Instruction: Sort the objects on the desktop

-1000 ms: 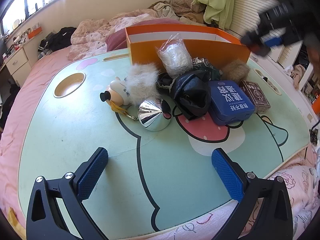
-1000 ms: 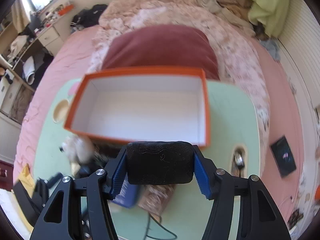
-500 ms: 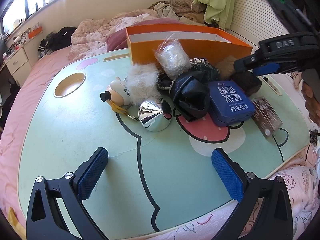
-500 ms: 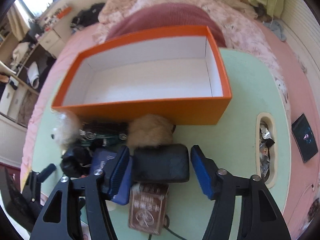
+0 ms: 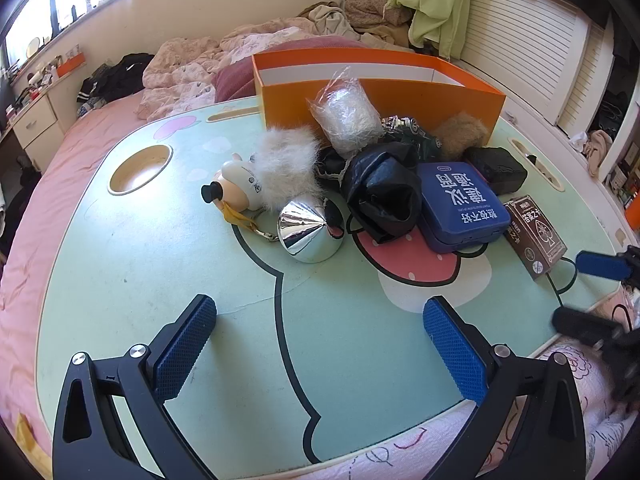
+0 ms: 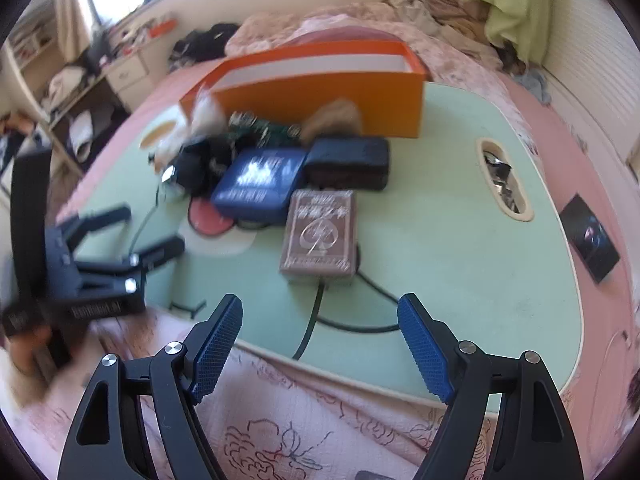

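Right tongs [image 6: 320, 344] have let go of the black pouch [image 5: 496, 169] and drawn back past the bench's [image 5: 132, 272] near edge, spread wide.

Left tongs [image 5: 320, 344] hover wide, holding nothing. Sorting looks barely begun: the orange box [image 5: 380, 92] at the far edge shows nothing inside, while the pouch, blue case [image 5: 460, 204] and card box [image 5: 536, 236] crowd its front. Bedroom, pink bed beneath.

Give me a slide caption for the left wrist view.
Open left gripper hovers over a cartoon lap table, facing clutter piled before an orange box.
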